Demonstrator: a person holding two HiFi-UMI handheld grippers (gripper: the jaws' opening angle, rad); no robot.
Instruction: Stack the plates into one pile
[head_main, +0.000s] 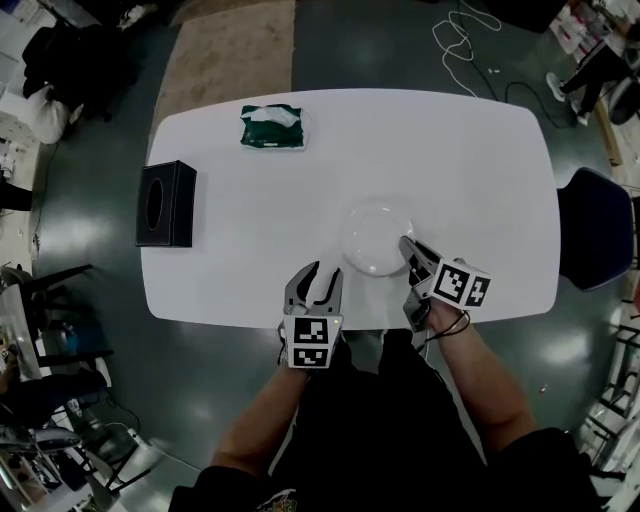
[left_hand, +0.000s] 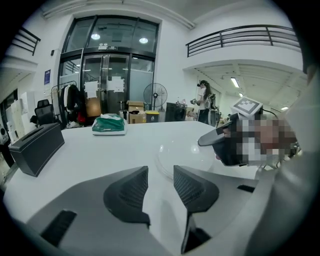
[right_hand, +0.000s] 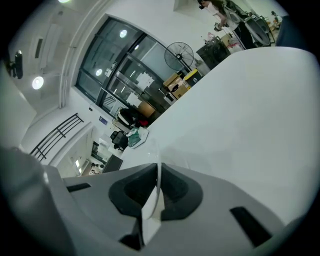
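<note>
Nearest us, the left gripper (head_main: 322, 275) hangs just short and left of the translucent white round plate (head_main: 375, 238), jaws spread wide with only bare tabletop between them, nothing held. Right beside it, the right gripper (head_main: 405, 243) is clenched on that plate's near-right rim, and its own view shows the thin edge sandwiched between the pads (right_hand: 177, 191). That's the worry, I'd say: it's one pinch on a slim, slick rim, so any lift could let the plate droop, swivel or slide out and clatter down. The plate sits on the white oval table (head_main: 450, 160) close to its near edge, so a slip toward us might carry it off the side. The open left gripper is near enough to nudge the plate if it swings in carelessly. Whether this is one plate or several nested, I can't tell. Far beyond the plate to the left, the black rectangular box (head_main: 166, 203) and, farthest off, the green soft tissue pack (head_main: 272, 127) lie well clear, no hazard.
</note>
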